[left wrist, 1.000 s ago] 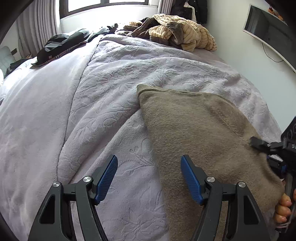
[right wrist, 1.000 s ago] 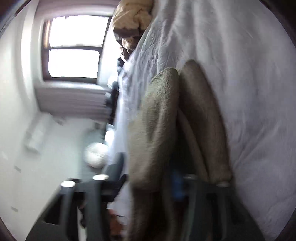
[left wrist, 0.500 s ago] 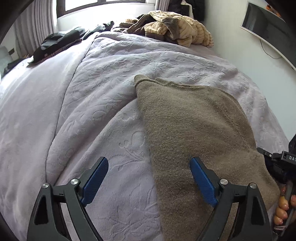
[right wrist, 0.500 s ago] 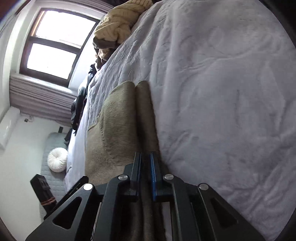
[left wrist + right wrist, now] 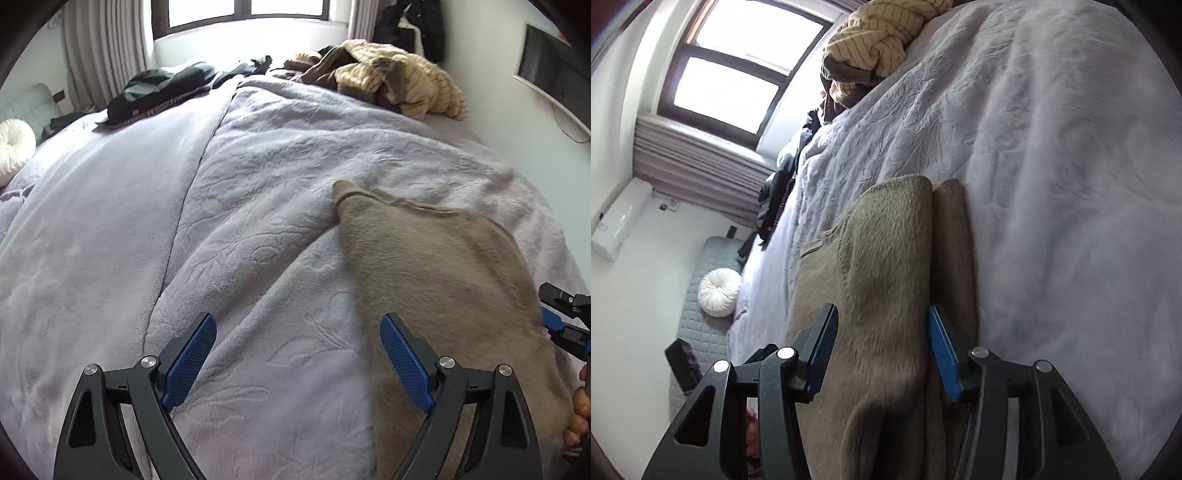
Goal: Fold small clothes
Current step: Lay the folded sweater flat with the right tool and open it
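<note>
Since the earlier frame, the right gripper [image 5: 882, 350], then clamped on the folded edge of the olive-brown garment [image 5: 436, 280], is being opened, the fold lying loosely between its separating blue pads. At lower centre of the left wrist view, the left gripper [image 5: 295, 362] is being held wide open and empty over the lilac blanket [image 5: 155, 229]. At centre right, the garment is lying folded on it.
</note>
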Available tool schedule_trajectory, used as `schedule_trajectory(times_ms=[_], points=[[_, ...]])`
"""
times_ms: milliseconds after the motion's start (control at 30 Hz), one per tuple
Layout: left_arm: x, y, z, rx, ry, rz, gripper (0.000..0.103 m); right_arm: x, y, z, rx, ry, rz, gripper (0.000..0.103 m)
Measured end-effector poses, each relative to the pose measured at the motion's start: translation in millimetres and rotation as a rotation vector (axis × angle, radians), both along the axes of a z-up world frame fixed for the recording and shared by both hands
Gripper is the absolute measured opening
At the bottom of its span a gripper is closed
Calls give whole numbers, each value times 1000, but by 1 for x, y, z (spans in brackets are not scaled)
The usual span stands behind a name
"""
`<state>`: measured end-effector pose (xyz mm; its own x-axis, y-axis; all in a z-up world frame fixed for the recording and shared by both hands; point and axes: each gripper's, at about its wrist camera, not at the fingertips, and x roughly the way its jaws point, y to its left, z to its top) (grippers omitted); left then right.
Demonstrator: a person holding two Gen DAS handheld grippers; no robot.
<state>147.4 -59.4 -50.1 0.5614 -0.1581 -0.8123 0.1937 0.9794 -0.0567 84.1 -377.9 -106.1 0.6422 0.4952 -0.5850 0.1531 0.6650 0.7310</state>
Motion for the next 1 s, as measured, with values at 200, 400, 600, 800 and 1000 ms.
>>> schedule_trajectory(times_ms=[200,400,600,800,1000], points=[[-1,-16,-5,-3,1,-53,91,-14,11,41,-158,-92,3,8],[-1,-36,-16,17,8,-98,91,-3,-2,-11,-203,79,2,9],[-8,-17,-5,13,36,-94,91,-27,-12,9,-155,60,-40,14],[-42,-7,4,-9,48,-166,91,-69,5,48,-156,-29,-28,14],[-70,-12,-16,27,67,-184,91,-86,49,56,-208,-53,67,14]])
